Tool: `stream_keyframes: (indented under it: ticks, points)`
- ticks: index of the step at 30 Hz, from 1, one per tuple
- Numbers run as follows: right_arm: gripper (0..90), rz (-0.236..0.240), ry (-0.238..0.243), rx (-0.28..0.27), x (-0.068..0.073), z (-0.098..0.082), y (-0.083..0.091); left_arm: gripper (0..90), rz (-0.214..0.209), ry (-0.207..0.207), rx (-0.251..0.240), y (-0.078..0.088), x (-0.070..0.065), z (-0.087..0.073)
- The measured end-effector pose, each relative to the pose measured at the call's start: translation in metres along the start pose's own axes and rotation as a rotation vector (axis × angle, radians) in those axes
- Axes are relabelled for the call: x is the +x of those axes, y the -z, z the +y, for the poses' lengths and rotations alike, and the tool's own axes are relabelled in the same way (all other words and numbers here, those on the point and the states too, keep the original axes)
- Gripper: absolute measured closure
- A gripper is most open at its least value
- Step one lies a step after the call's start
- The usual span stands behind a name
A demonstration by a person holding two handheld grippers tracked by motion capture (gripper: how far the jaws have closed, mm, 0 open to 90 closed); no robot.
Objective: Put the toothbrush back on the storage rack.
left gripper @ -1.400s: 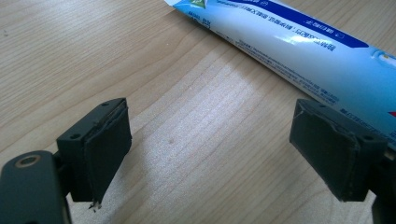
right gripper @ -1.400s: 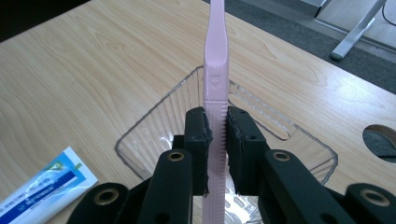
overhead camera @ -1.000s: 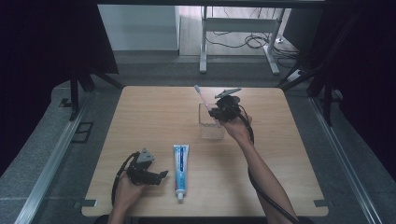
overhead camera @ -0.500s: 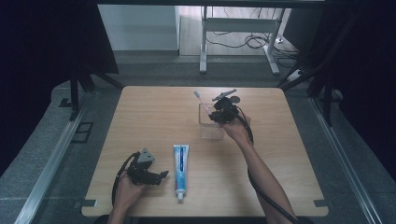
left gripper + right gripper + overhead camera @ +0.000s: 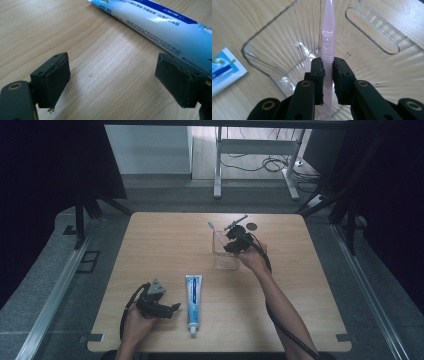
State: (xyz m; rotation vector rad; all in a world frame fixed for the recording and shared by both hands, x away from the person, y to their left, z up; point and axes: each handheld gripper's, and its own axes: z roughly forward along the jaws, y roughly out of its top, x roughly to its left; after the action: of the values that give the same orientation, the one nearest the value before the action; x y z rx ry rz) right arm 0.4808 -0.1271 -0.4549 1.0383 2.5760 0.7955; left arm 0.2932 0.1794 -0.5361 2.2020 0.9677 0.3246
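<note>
One step is in progress, as I judge it: putting the pink toothbrush (image 5: pixel 327 37) into the clear plastic cup (image 5: pixel 269 32). The right tongs (image 5: pixel 327 72) are clamped on the ribbed part of its handle, and the handle passes over the mouth of the cup. In the high view the right tongs (image 5: pixel 235 244) are at the cup's (image 5: pixel 223 255) rim, and the brush end (image 5: pixel 211 226) sticks out above the cup, toward the far side of the tabletop (image 5: pixel 165 240). So the toothbrush is at the cup but not released; what is left is to let it go so it stands inside.

The toothpaste tube (image 5: pixel 193 301) lies flat on the tabletop, well apart from the cup, on the person's side of it. It is not yet touched. The left tongs (image 5: pixel 165 309) rest just beside the tube, further from the cup; their pads (image 5: pixel 58 80) stand wide apart with nothing between them.

The toothbrush is thin, smooth and pale pink, with small ribs where it is held. The cup is transparent, with fine ridges on its walls.
</note>
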Motion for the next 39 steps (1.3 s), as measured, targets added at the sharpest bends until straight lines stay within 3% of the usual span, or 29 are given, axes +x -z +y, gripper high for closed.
stream_keyframes:
  ticks: [6, 15, 22, 39]
  points:
    - [80.2, 0.012, 0.006, 0.041, -0.001, 0.0, -0.001, 13.0, -0.001, 0.004, 0.003, -0.001, -0.001, 0.0]
    - [78.1, 0.012, 0.01, 0.033, 0.0, -0.001, 0.0, 13.0, -0.001, 0.004, 0.002, -0.001, -0.001, 0.0]
    - [73.5, 0.014, 0.014, 0.0, 0.002, 0.0, 0.007, 13.0, -0.003, 0.002, 0.008, -0.001, -0.001, 0.001]
    - [52.0, 0.01, 0.051, -0.116, 0.01, -0.008, 0.032, 13.1, -0.018, 0.011, 0.004, -0.001, -0.001, 0.001]
